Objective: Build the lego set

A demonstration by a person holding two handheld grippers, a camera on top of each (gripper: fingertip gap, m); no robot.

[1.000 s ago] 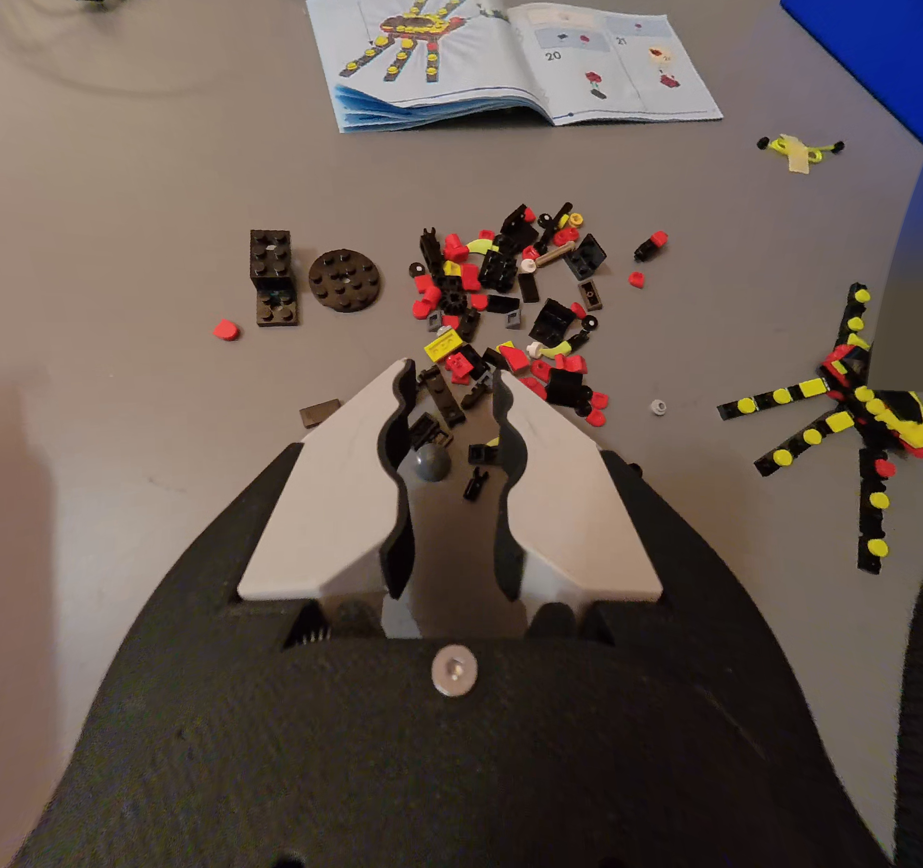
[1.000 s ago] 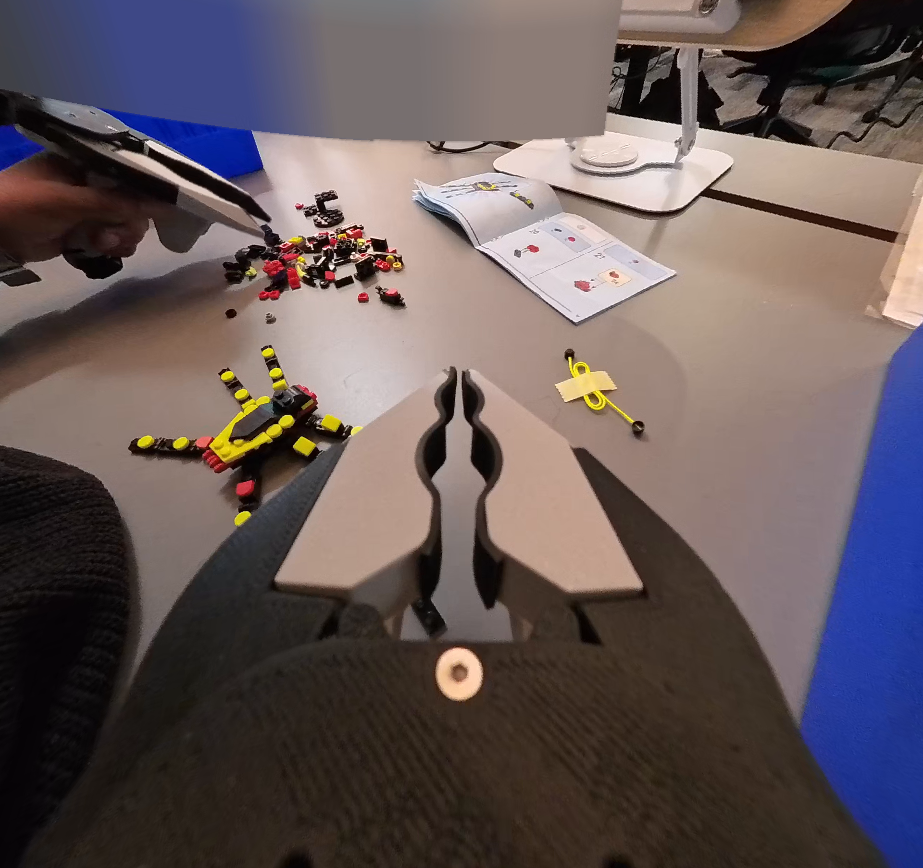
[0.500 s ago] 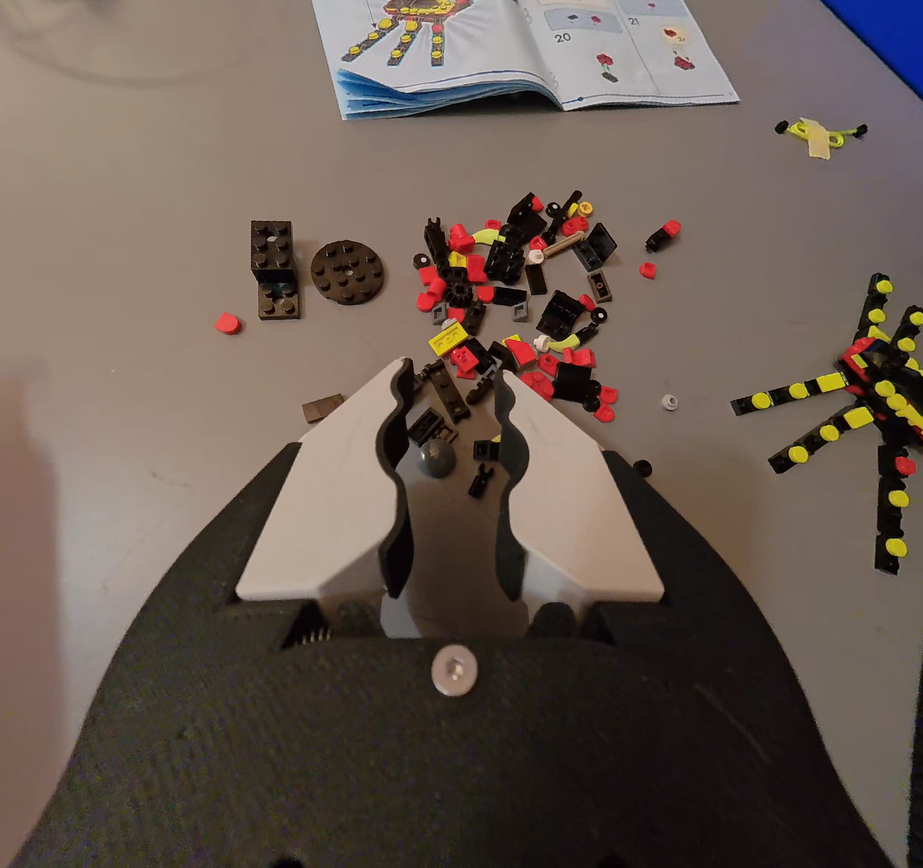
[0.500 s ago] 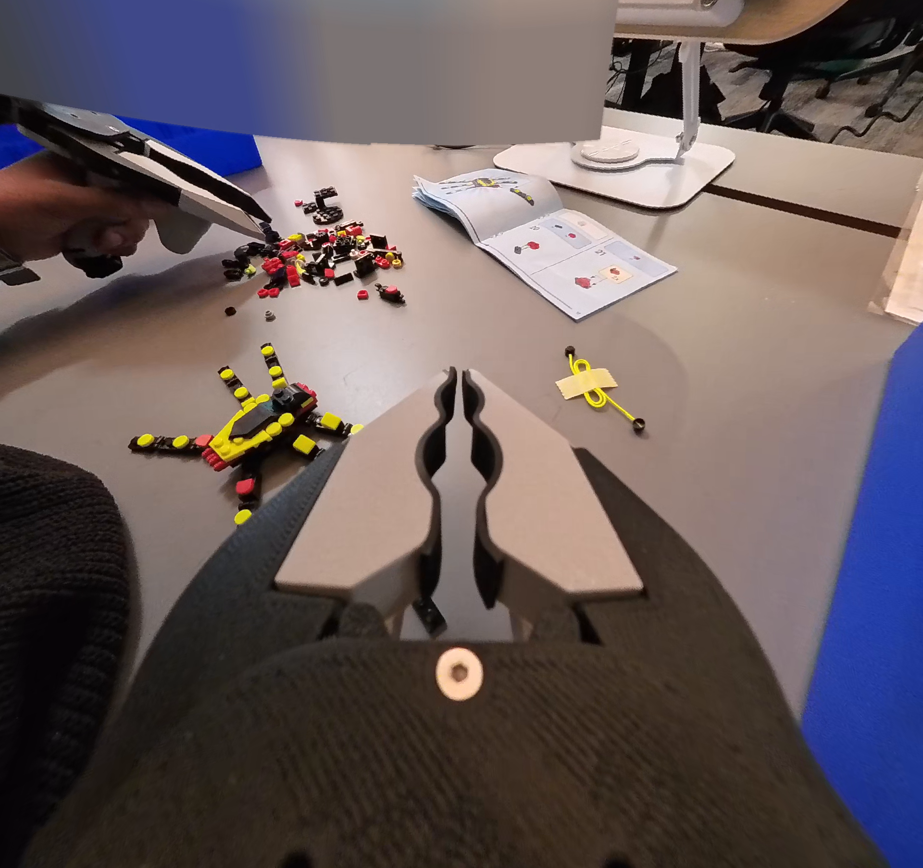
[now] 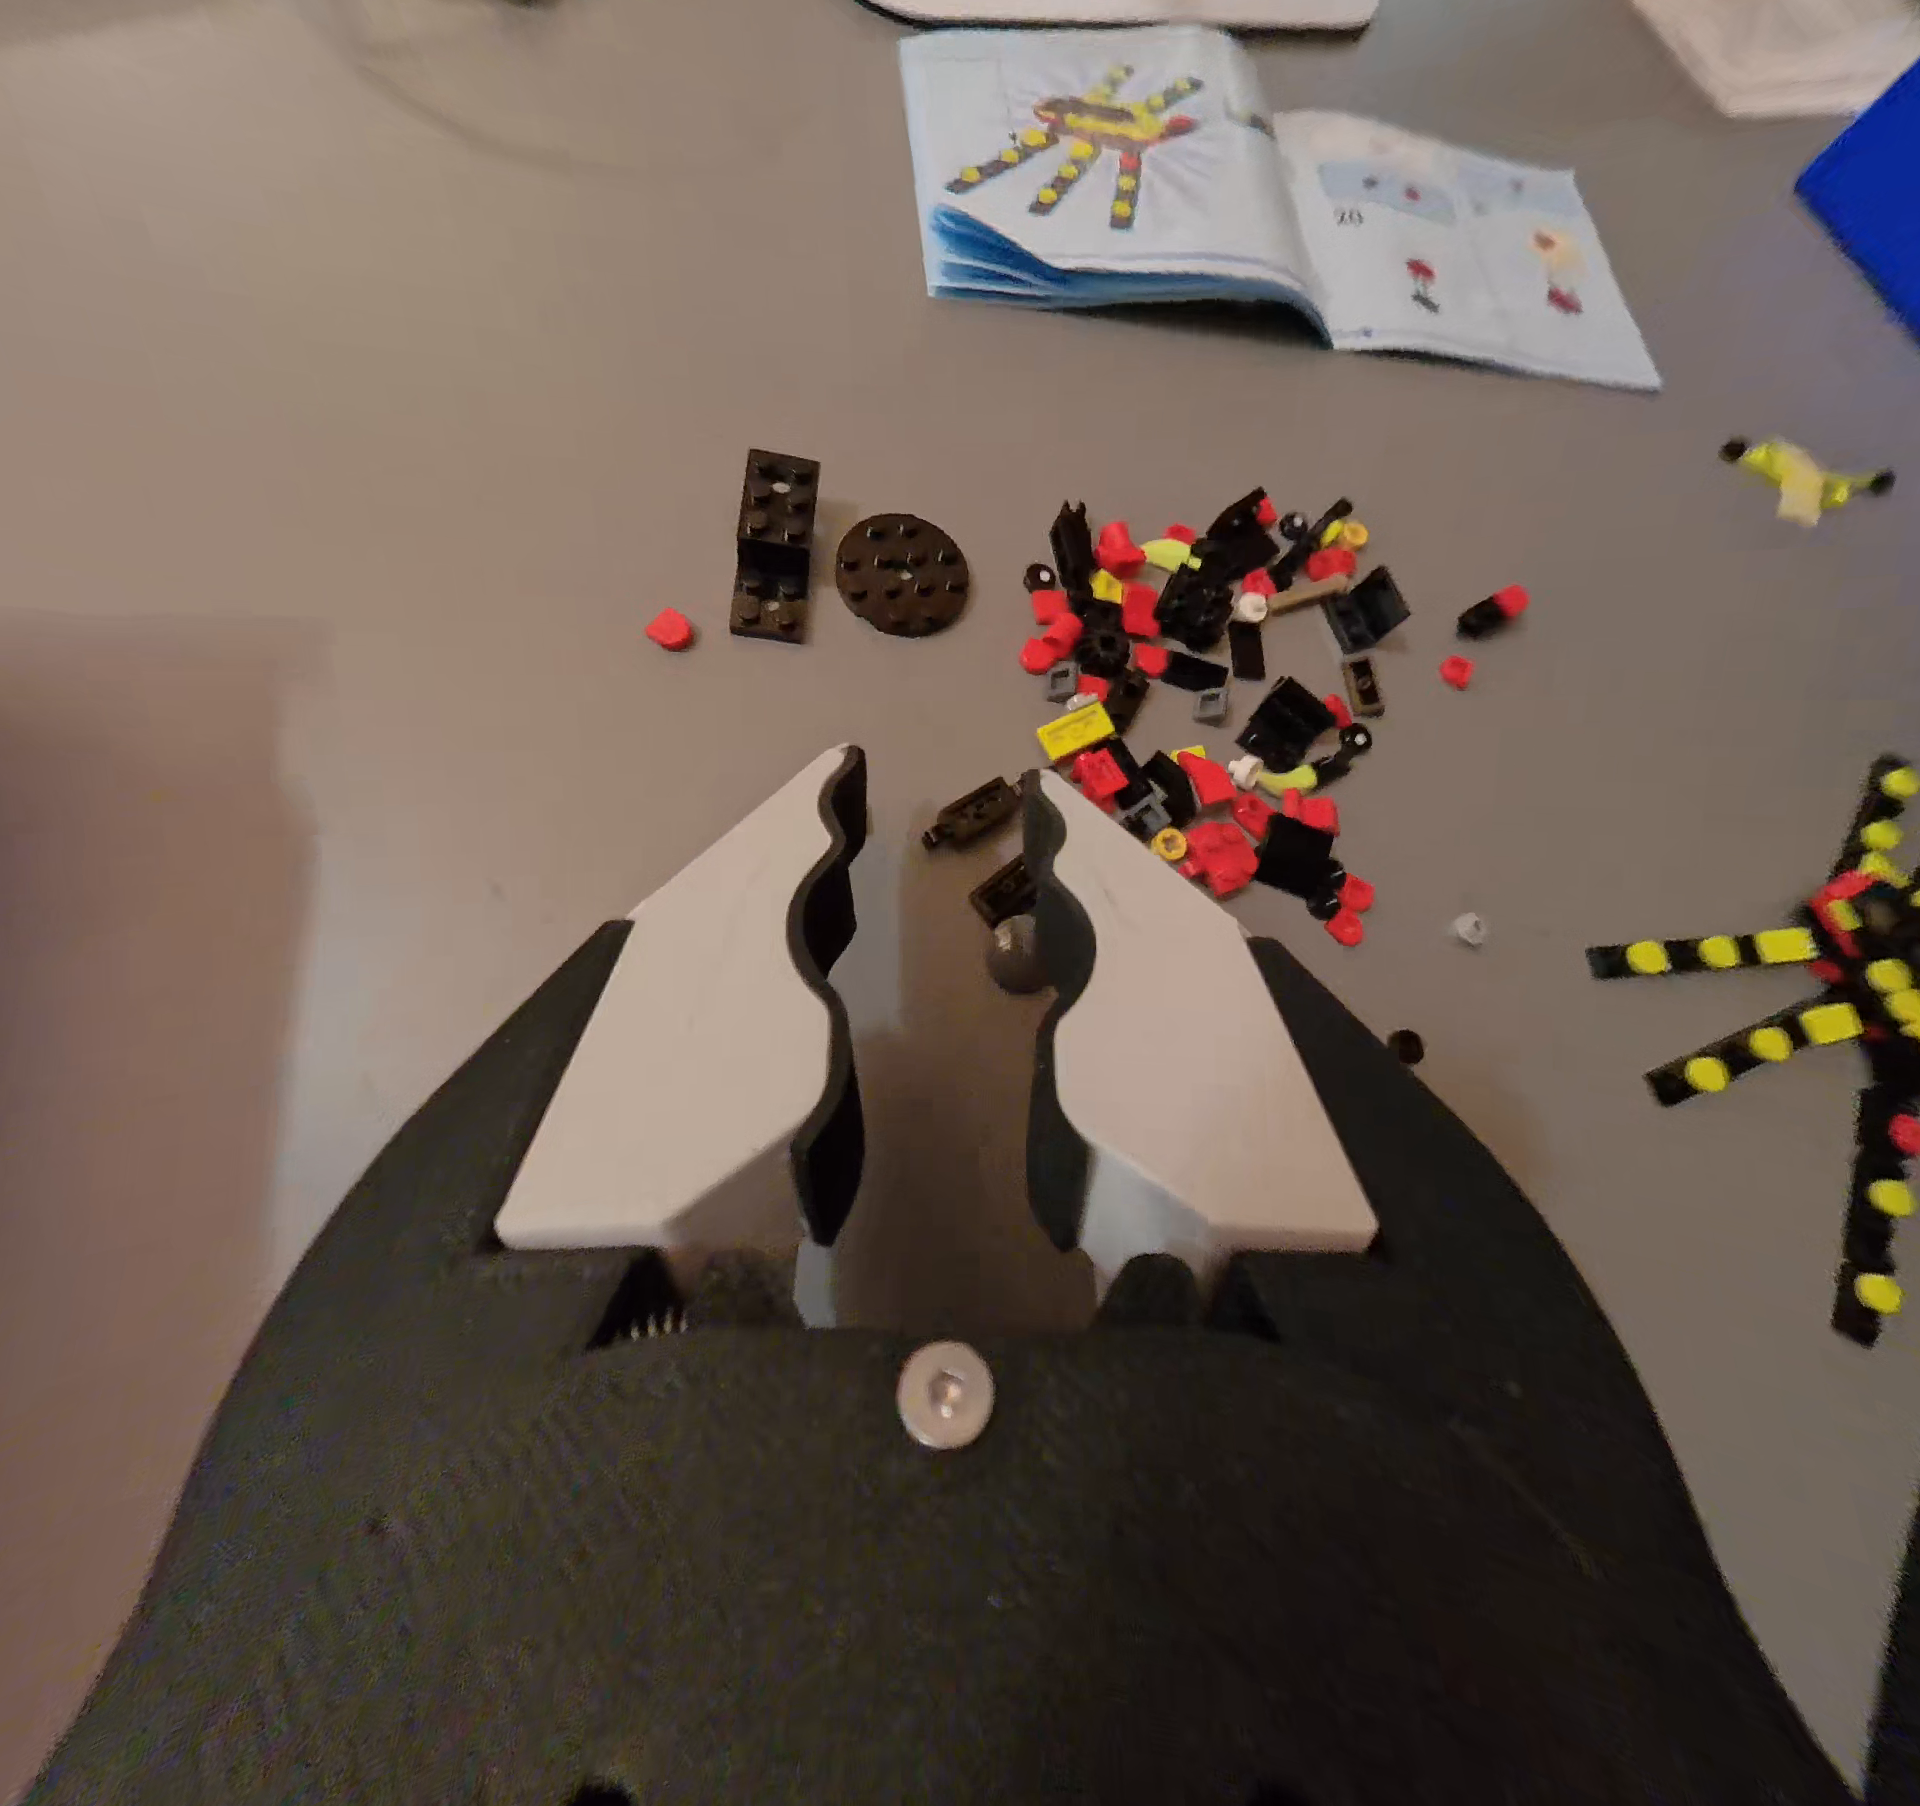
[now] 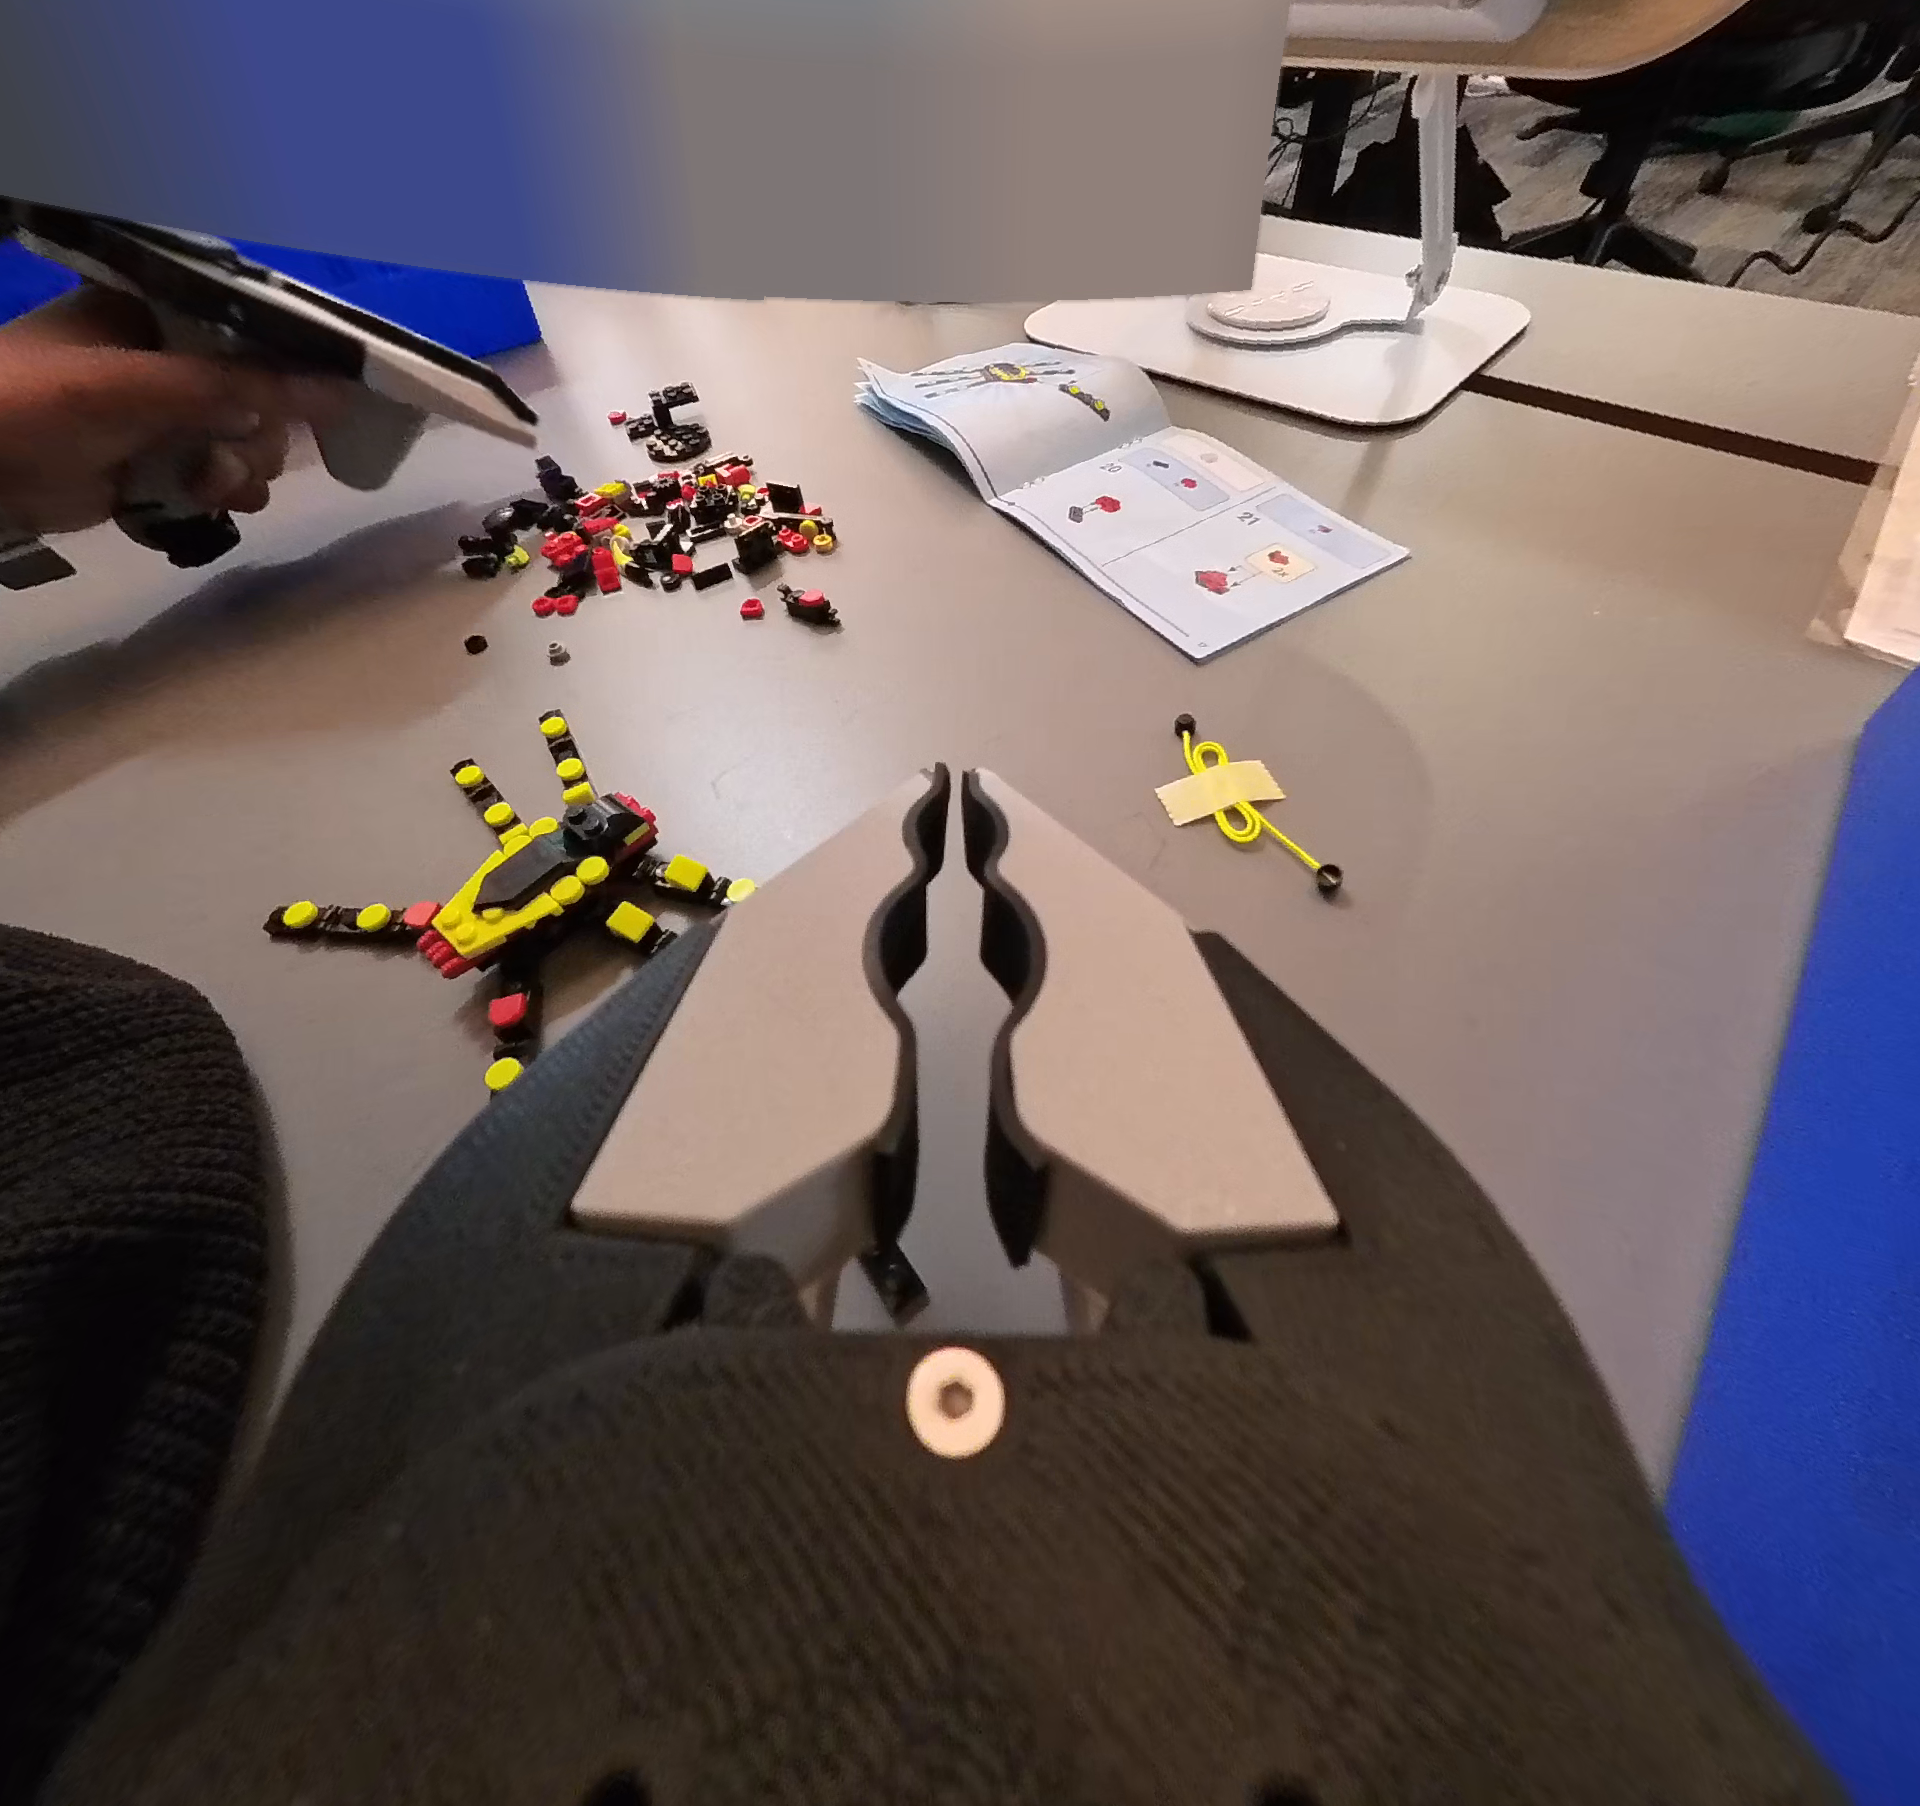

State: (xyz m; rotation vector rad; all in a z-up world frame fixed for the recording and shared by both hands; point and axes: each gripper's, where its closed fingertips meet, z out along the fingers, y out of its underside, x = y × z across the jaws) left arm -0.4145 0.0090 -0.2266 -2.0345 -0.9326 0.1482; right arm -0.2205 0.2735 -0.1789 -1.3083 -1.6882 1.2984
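Hovering tool: left gripper [image 5: 943, 780] hangs over the near edge of the loose bricks, its pale grey fingers [image 5: 727, 1008] standing apart, each lined with a wavy black pad.
Between the fingers: a small dark grey ball-shaped piece [image 5: 1013, 956] sits against the right-hand finger, with a little black plate [image 5: 1003, 892] just beyond it; neither looks gripped.
Resting tool: right gripper [image 6: 956, 782] is held low over the table, its fingers drawn together with only a thin slit between the scalloped pads and nothing between the tips.
Loose bricks: pile of lego pieces [image 5: 1205, 696], small glossy bits in black, red and yellow, scattered flat on the table just ahead of the left gripper.
Set apart: a black studded brick [image 5: 774, 546] and a round black studded plate [image 5: 902, 574] lie side by side to the left of the pile, a lone red piece [image 5: 669, 630] beside them.
Part-built model: spider model [image 6: 520, 883], black legs dotted with yellow round studs and a yellow wedge body, lies near the right gripper's left side.
Paper: instruction booklet [image 5: 1257, 208], pale blue, open flat beyond the pile.
Odd bit: a yellow string [image 6: 1242, 806] with black ends, taped across the middle, lies right of the right gripper.
Surface: grey table [image 5: 416, 302], smooth and matt.
Beyond: white monitor base [image 6: 1340, 343] behind the booklet.
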